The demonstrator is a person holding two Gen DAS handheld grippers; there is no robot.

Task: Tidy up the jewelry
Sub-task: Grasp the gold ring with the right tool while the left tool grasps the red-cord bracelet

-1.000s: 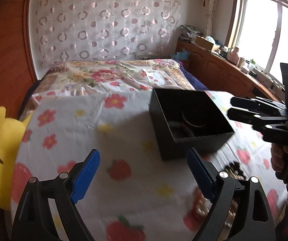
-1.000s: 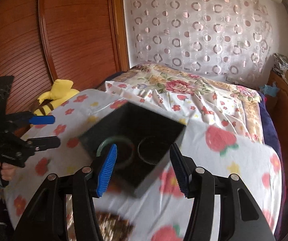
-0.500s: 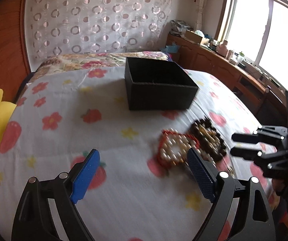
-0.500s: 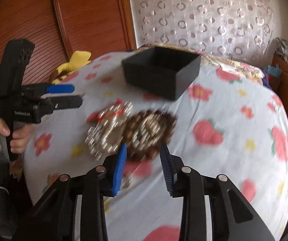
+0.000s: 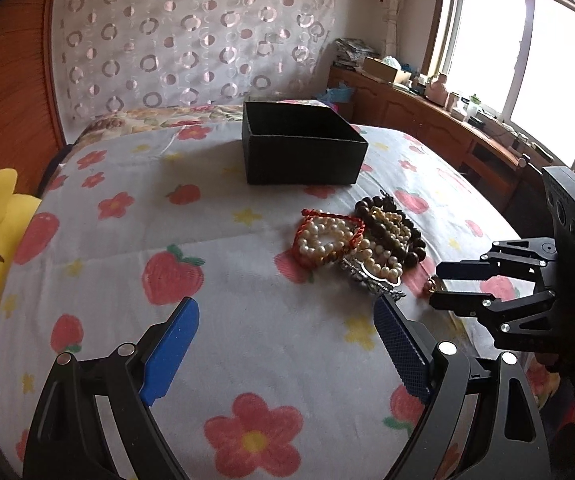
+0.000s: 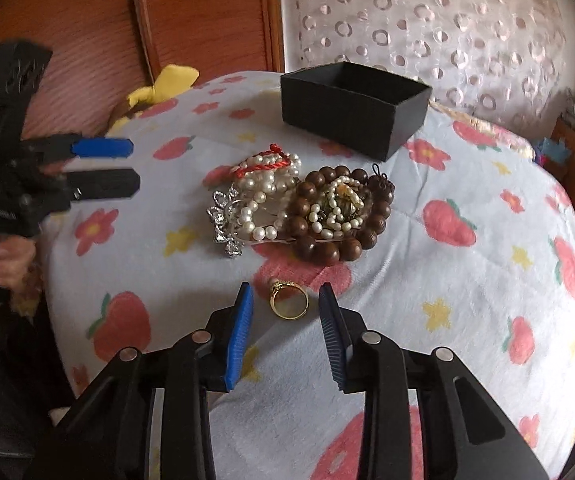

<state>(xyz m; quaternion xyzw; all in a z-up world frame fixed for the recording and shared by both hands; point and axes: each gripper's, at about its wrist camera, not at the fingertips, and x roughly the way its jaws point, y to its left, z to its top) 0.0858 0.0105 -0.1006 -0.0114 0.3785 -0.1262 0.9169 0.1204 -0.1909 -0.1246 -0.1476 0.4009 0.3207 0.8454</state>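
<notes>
Glossy gold metal ring (image 6: 288, 301), lustrous pearl strands (image 6: 265, 200) (smooth), polished wooden beads (image 6: 327, 216), matt black box (image 6: 353, 107), soft printed cloth (image 6: 467, 280)

Left gripper (image 5: 287, 354): black angular frame, silver round screws, ribbed blue pads (image 5: 171, 350). Right gripper (image 6: 286, 334): same black build, blue ridged pads (image 6: 240, 334), small green light on its boxy body. Bare-skinned hand (image 6: 5, 250) on black handle.

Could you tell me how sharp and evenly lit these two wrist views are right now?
Left wrist view: sharp, but the window is blown out white, and fisheye bends the room's edges. Right wrist view: gold ring and beads crisp, while the left gripper at the frame edge looks smeared; light is soft, without glare.
</notes>
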